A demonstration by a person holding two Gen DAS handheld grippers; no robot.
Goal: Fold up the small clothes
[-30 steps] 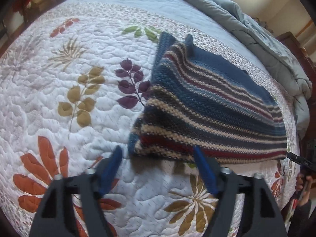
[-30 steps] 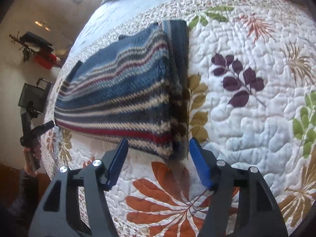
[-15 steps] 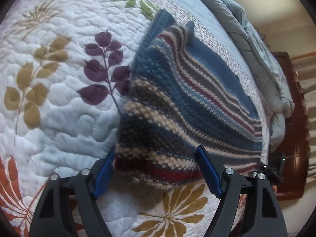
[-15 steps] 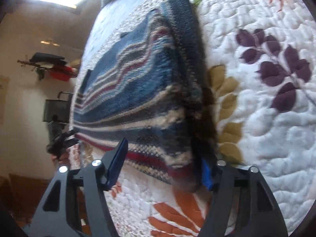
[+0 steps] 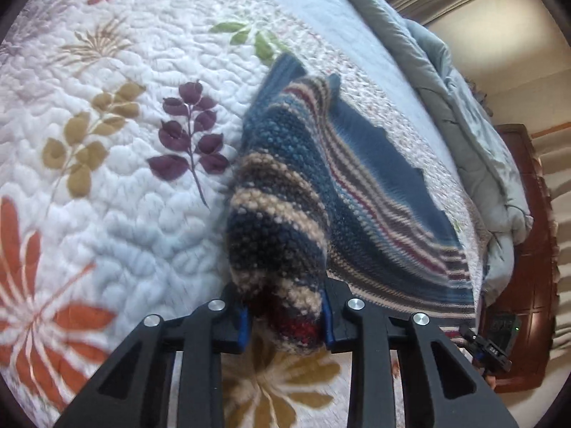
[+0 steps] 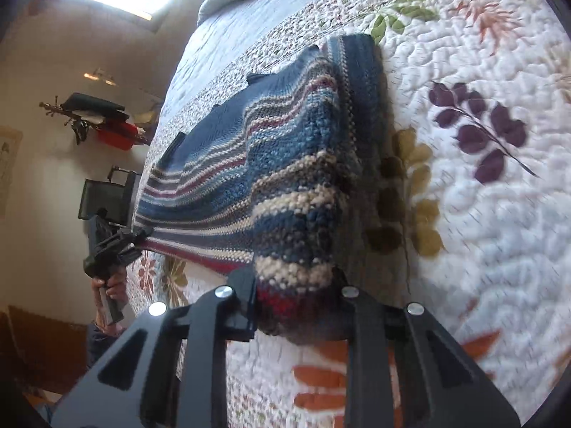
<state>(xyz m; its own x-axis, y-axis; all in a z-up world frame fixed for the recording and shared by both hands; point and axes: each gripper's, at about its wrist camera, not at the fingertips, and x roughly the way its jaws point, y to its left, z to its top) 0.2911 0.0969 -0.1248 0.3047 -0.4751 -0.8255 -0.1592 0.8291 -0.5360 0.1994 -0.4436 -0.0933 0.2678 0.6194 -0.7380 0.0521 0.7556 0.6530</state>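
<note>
Sweater (image 5: 342, 192), striped knit, lies on the quilt (image 5: 107, 164), its near hem pinched at both corners. The left gripper (image 5: 285, 317) and right gripper (image 6: 296, 306), whose jaws have just been closing, are clamped on bunched hem. Both corners should be lifted together and carried level toward the far edge. How many layers are caught probably cannot be told.

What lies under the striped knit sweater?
The floral quilt lies under the striped knit sweater, printed leaves showing around it. Whatever sits beneath its middle is covered. Both grippers pinch its near hem.
</note>
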